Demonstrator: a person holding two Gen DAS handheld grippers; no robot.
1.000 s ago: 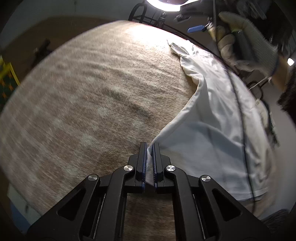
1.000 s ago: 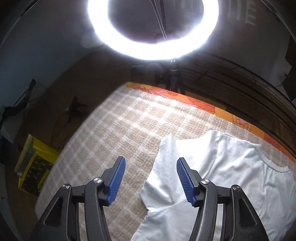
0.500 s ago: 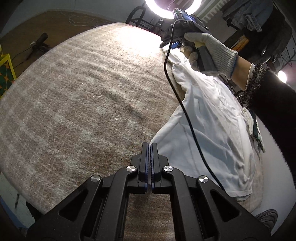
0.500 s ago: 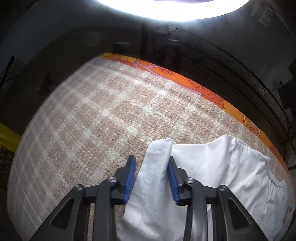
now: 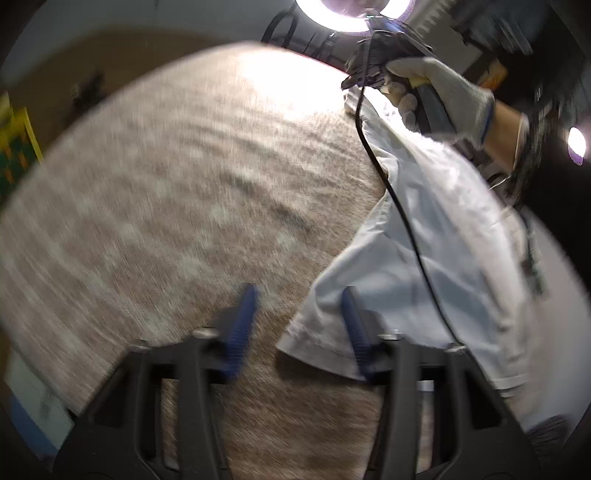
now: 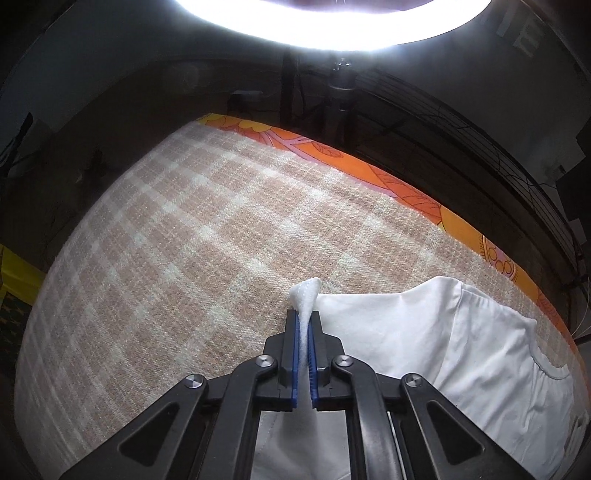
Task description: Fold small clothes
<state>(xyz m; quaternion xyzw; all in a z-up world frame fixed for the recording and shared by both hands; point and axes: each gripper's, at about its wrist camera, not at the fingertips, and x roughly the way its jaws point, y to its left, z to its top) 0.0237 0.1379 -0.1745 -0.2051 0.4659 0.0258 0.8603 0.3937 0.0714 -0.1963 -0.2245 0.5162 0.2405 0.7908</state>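
White cotton, thin and softly creased, makes up the small T-shirt (image 6: 461, 354), which lies spread on a beige checked blanket (image 6: 192, 236) of coarse, woolly weave. Its sleeve tip (image 6: 306, 295) is pinched into a narrow upright peak by the right gripper (image 6: 303, 354), whose blue ribbed pads are closed tight on the fabric; that grip, judged from the task, is there so the sleeve can be lifted and carried inward over the shirt's body. At the shirt's hem corner (image 5: 314, 339), the left gripper (image 5: 299, 328) has its jaws opening: the corner lies between the pads, which do not press on it, so the hem rests loose on the blanket. Farther from the shirt, a gloved hand (image 5: 439, 99) holds the right gripper's handle above the sleeve, with a black cable (image 5: 406, 221) trailing across the cloth. Beyond the shirt's far side, an orange patterned border (image 6: 369, 173) edges the blanket, and a ring light (image 6: 332, 22) glares above it.
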